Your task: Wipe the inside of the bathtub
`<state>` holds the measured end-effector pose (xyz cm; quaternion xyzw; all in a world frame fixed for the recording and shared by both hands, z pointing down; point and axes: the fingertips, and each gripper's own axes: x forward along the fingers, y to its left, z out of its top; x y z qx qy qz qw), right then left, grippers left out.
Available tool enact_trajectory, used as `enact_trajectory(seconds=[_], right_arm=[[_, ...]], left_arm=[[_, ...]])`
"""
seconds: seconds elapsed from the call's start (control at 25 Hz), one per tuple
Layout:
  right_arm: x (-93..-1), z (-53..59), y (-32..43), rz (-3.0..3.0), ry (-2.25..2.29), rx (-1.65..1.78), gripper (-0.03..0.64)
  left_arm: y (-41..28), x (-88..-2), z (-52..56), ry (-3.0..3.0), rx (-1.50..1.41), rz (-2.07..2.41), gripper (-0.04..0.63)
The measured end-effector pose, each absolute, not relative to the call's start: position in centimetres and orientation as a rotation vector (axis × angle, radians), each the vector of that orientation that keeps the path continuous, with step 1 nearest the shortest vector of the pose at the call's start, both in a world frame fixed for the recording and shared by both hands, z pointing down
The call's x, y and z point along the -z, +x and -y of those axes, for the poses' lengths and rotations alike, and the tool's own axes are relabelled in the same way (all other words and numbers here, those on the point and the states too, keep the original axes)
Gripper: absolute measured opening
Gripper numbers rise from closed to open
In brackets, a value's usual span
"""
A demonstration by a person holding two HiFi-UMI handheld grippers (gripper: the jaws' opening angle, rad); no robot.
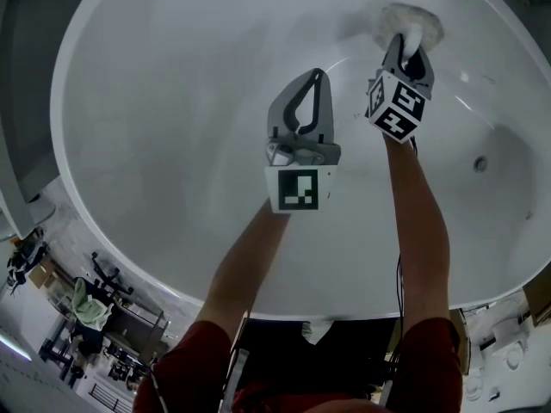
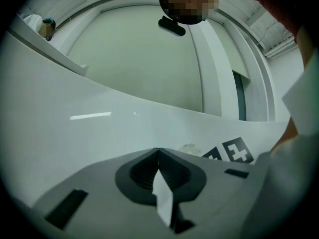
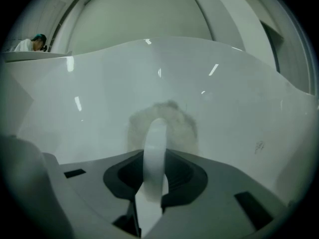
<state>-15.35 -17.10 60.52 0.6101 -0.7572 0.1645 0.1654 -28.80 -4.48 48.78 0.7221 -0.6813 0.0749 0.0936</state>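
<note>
The right tool point(image 1: 408, 43) pinches the handle point(image 3: 154, 158) of a pad point(image 1: 413, 20). The pad lies straight ahead, touching the tub point(image 1: 172, 101) wall. The left tool point(image 1: 315, 77), closed on a scrap point(image 2: 162, 198), hangs farther back.

Bathtub point(image 1: 172, 101): glossy white, pale light streaks. Left gripper point(image 1: 318, 75) & right gripper point(image 1: 405, 41): grey, black inner pads. Cubes point(image 1: 300, 189): b/w square pattern. Wiper point(image 1: 415, 17): fluffy off-white/grey head, white handle point(image 3: 154, 153). Sleeves point(image 1: 185, 372): dark red.
</note>
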Motion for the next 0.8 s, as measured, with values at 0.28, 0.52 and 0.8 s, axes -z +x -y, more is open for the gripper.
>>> enact_trajectory(seconds=[0.28, 0.52, 0.8], right_arm=[[-58.9, 16.4, -25.4, 2.259, 1.615, -0.475, 0.092], [-57.2, 15.8, -26.6, 2.332, 1.482, -0.436, 0.092], [-56.0, 14.6, -25.9, 2.368, 1.43, -0.431, 0.092]], left_arm=[[-34.7, -47.1, 3.5, 2.094, -0.217, 2.086, 0.015], [-33.9, -46.0, 3.2, 2.047, -0.187, 2.116, 0.015], [-33.1, -45.4, 2.8, 2.091, -0.208, 2.103, 0.015]])
